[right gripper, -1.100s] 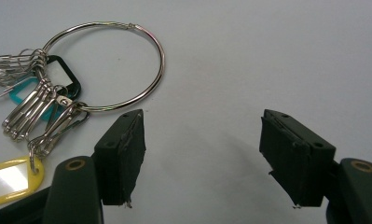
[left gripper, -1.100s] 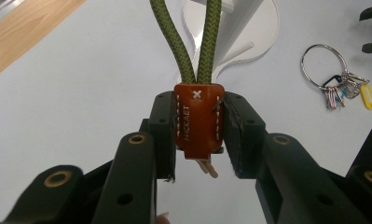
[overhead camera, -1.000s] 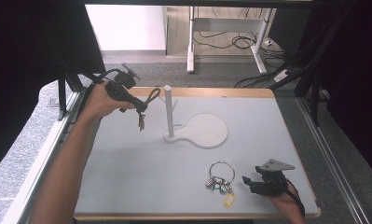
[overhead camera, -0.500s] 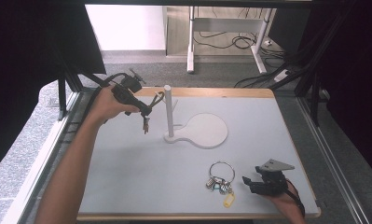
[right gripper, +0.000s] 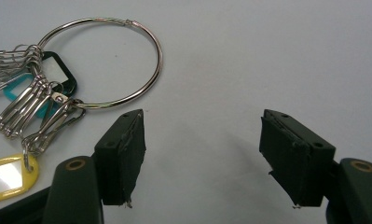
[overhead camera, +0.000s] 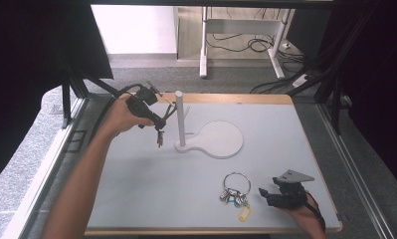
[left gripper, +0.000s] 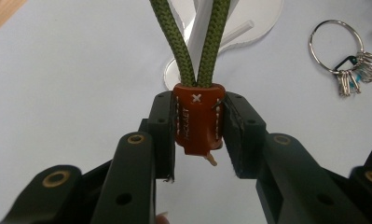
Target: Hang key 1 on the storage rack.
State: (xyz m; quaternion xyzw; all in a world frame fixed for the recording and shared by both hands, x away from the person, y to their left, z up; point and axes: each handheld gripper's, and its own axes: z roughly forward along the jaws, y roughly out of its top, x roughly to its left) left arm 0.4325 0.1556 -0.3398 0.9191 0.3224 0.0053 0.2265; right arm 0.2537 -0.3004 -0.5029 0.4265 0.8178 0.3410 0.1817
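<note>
So the left gripper (left gripper: 197, 135) has its two matte black jaws clamped tight on a small rust-brown leather tab (left gripper: 197, 122), a stubby stitched sleeve with white thread down both sides, a little white cross stitch and some embossed lettering I can't quite read. Two strands of olive-green braided cord (left gripper: 189, 44) come out of the top of that tab and spread into a narrow V, chunky woven rope texture. From the high view the cord loop seems to sit around the white post (overhead camera: 180, 119), though it's small there so I wouldn't swear to it. That post is a smooth round peg standing upright on a flat white stand base (overhead camera: 221, 140) shaped like a round paddle, all plain plastic-looking stuff. The gripper hangs just left of the post, above the pale grey matte tabletop (overhead camera: 151, 189) with its light wood edge.

The right gripper (right gripper: 202, 156) sits low near the front right corner with its jaws spread wide and nothing between them, rubbery pads a bit frayed at the edges. Just beside its left jaw lies a big shiny steel key ring (right gripper: 102, 63), a thin wire circle, with a bunch of small metal clips (right gripper: 32, 114) and flat plastic tags hooked on: one yellow tag (right gripper: 6, 179), one teal, one black.
</note>
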